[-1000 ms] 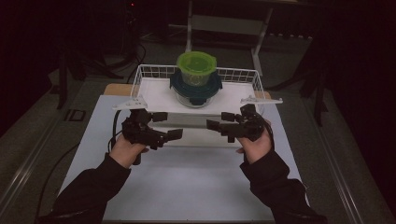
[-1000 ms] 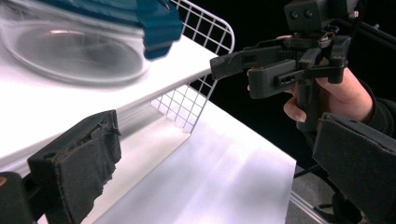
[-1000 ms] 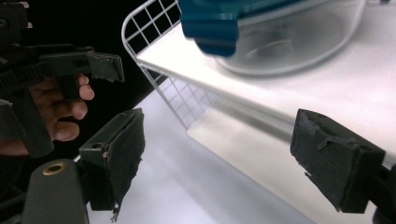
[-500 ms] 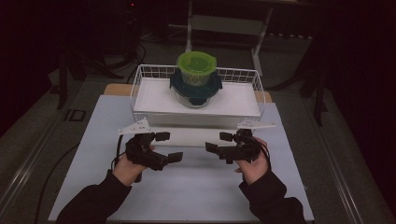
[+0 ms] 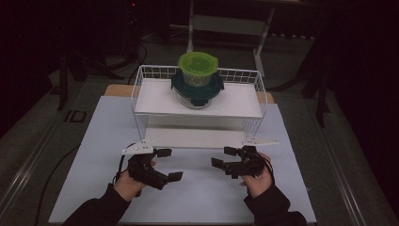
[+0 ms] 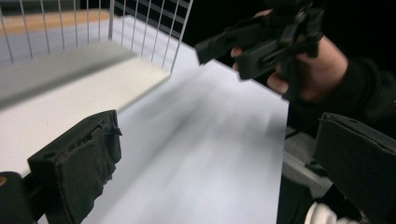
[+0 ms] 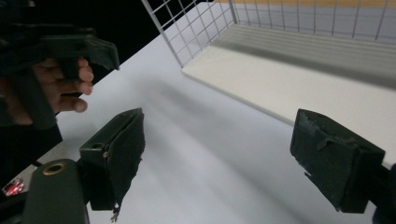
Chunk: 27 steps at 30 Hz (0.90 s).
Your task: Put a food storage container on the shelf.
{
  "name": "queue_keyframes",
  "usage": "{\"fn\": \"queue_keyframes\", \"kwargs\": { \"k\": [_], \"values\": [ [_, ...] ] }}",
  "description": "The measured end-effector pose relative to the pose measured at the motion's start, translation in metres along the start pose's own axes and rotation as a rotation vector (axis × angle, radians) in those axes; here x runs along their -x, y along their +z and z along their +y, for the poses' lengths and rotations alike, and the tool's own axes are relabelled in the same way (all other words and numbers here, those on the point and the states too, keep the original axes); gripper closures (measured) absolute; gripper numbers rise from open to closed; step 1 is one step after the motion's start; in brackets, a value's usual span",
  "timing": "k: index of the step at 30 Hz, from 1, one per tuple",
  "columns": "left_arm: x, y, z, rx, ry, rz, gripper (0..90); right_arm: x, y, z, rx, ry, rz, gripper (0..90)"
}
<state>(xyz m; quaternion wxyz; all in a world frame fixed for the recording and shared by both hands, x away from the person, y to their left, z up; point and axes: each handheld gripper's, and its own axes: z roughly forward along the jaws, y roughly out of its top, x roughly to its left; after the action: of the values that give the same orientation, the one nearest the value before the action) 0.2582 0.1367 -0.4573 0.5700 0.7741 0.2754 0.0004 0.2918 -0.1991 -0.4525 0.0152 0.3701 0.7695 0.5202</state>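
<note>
High view alone: stacked containers (image 5: 197, 84); both hand-held grippers (image 5: 165, 164) (image 5: 224, 157) seemingly released, empty.

Left gripper (image 5: 167, 164) and right gripper (image 5: 223, 157) hover over the white worktop (image 5: 197, 197), fingers spread, pointing at each other; beyond them, stacked containers (image 5: 197, 80) sit on the wire rack (image 5: 141, 82).
</note>
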Motion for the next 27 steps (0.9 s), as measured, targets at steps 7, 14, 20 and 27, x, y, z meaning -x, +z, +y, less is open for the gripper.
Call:
{"fn": "queue_keyframes", "kwargs": {
  "k": [7, 14, 20, 27],
  "values": [
    [-0.003, 0.001, -0.017, -0.015, 0.006, 0.036, 0.6, 0.010, -0.009, -0.020, 0.007, 0.024, -0.010, 17.4],
    [-0.005, -0.002, -0.036, -0.015, -0.025, 0.045, 0.6, 0.017, -0.010, -0.040, -0.032, 0.001, -0.023, 17.3],
    [-0.004, -0.004, -0.045, -0.022, -0.013, 0.060, 0.6, 0.019, -0.015, -0.049, -0.041, -0.022, -0.034, 17.3],
    [-0.005, -0.006, -0.053, -0.013, -0.022, 0.071, 0.6, 0.025, -0.020, -0.063, -0.068, -0.020, -0.040, 17.3]
  ]
}}
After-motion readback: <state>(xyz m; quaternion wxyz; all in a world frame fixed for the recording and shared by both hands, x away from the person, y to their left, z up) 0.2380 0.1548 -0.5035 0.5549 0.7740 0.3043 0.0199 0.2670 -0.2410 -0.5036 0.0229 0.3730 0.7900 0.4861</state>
